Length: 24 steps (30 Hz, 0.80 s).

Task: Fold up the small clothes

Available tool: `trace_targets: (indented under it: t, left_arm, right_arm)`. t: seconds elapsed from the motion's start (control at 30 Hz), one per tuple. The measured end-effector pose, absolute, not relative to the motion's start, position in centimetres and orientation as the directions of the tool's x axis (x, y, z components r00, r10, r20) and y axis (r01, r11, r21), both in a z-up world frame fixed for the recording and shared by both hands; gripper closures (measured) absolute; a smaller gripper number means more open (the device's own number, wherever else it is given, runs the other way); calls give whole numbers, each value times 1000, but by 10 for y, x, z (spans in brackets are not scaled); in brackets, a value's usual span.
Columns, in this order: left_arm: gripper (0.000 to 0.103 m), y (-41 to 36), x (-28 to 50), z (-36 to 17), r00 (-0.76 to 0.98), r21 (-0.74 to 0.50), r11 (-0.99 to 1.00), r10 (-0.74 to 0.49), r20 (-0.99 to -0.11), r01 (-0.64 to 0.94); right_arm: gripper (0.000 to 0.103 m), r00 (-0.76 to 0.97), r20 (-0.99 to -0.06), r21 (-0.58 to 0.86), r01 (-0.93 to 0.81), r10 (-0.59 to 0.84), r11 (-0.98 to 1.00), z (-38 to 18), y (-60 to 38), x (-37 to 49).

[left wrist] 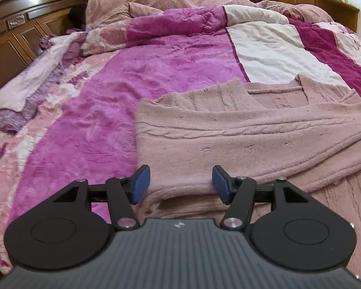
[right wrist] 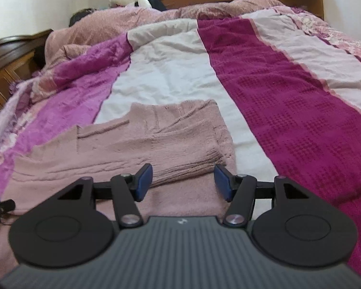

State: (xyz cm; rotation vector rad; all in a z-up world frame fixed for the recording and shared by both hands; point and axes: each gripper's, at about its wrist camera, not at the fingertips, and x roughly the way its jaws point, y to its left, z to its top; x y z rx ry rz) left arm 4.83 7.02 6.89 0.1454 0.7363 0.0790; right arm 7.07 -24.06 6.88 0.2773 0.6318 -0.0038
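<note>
With the pink sweater (left wrist: 240,130) lying partly folded on the bed (left wrist: 89,110), the left gripper (left wrist: 181,185) and right gripper (right wrist: 183,183), jaws apart and empty, hover at its near hem, seemingly ready to pinch it and fold toward 12 o'clock.

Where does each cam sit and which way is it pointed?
Left wrist: on the left gripper, low over the near bed edge, facing up the bed toward the carved wooden headboard; its own jaws show open, blue pads astride the near hem of the dusty-pink fuzzy knit sweater.
Right wrist: on the right gripper, same heading, further right; jaws open over the sweater's folded sleeve cuff.
Shared: sweater, striped magenta-and-white bedspread, headboard, window.
</note>
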Motion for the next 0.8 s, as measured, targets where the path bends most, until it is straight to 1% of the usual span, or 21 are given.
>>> trace_targets:
  t: [0.17,0.3,0.5,0.7,0.8]
  left_arm:
    - [37,76,24,90,757,144,989,120,-643,-34]
    - [32,81,3,106,767,118,992,114,-632,-50]
    - [32,80,-30,122,776,132,990,123,-618,-52]
    - [31,84,-65,130,764,79,996,83,-640,-42]
    - [31,83,-88,130,767,82,996,74,-637,-28]
  right_arm:
    - [44,825,-550,271,26,133,962,91,-241,45]
    - [44,822,-542,290,-10,173,957,104,-241,27]
    - [44,810,-550,281,-47,201,958,116,-241,0]
    - [44,785,-564,267,-120,257,956,123,-236,-29]
    - [44,768,-579,262,-143,274,954,123,-235,-42]
